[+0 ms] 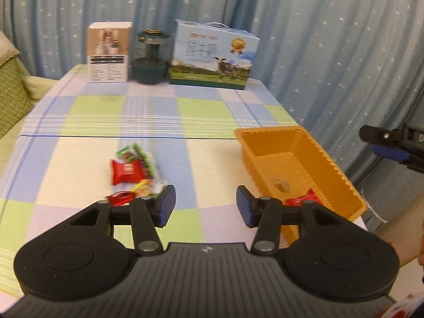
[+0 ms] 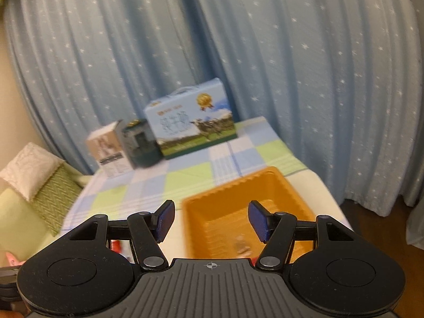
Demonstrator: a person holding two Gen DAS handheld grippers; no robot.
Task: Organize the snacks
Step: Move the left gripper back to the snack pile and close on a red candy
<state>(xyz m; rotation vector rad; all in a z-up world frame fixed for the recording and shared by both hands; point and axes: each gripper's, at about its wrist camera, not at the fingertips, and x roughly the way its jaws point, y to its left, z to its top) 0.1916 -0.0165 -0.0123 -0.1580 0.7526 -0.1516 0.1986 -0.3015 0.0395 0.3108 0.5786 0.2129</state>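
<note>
Several wrapped snacks (image 1: 133, 171), red, green and yellow, lie in a loose pile on the checked cloth of the desk (image 1: 79, 122), just ahead of the left tool (image 1: 206, 205). Its blue-padded jaws stand apart with nothing between them. Off to the pile's right sits the orange ribbed plastic tray (image 1: 332, 164), and inside it, near its front wall, lie one red wrapper (image 1: 302, 200) and a small clear-wrapped piece (image 1: 282, 185), so the sorting looks begun but far from finished: most of the snacks remain outside. The right tool (image 2: 211, 218) hovers over the tray's near end, jaws likewise parted and empty. I judge the next pick should come from the pile, which the left tool is nearest. Boxes and a dark jar at the desk's far edge play no part.
</note>
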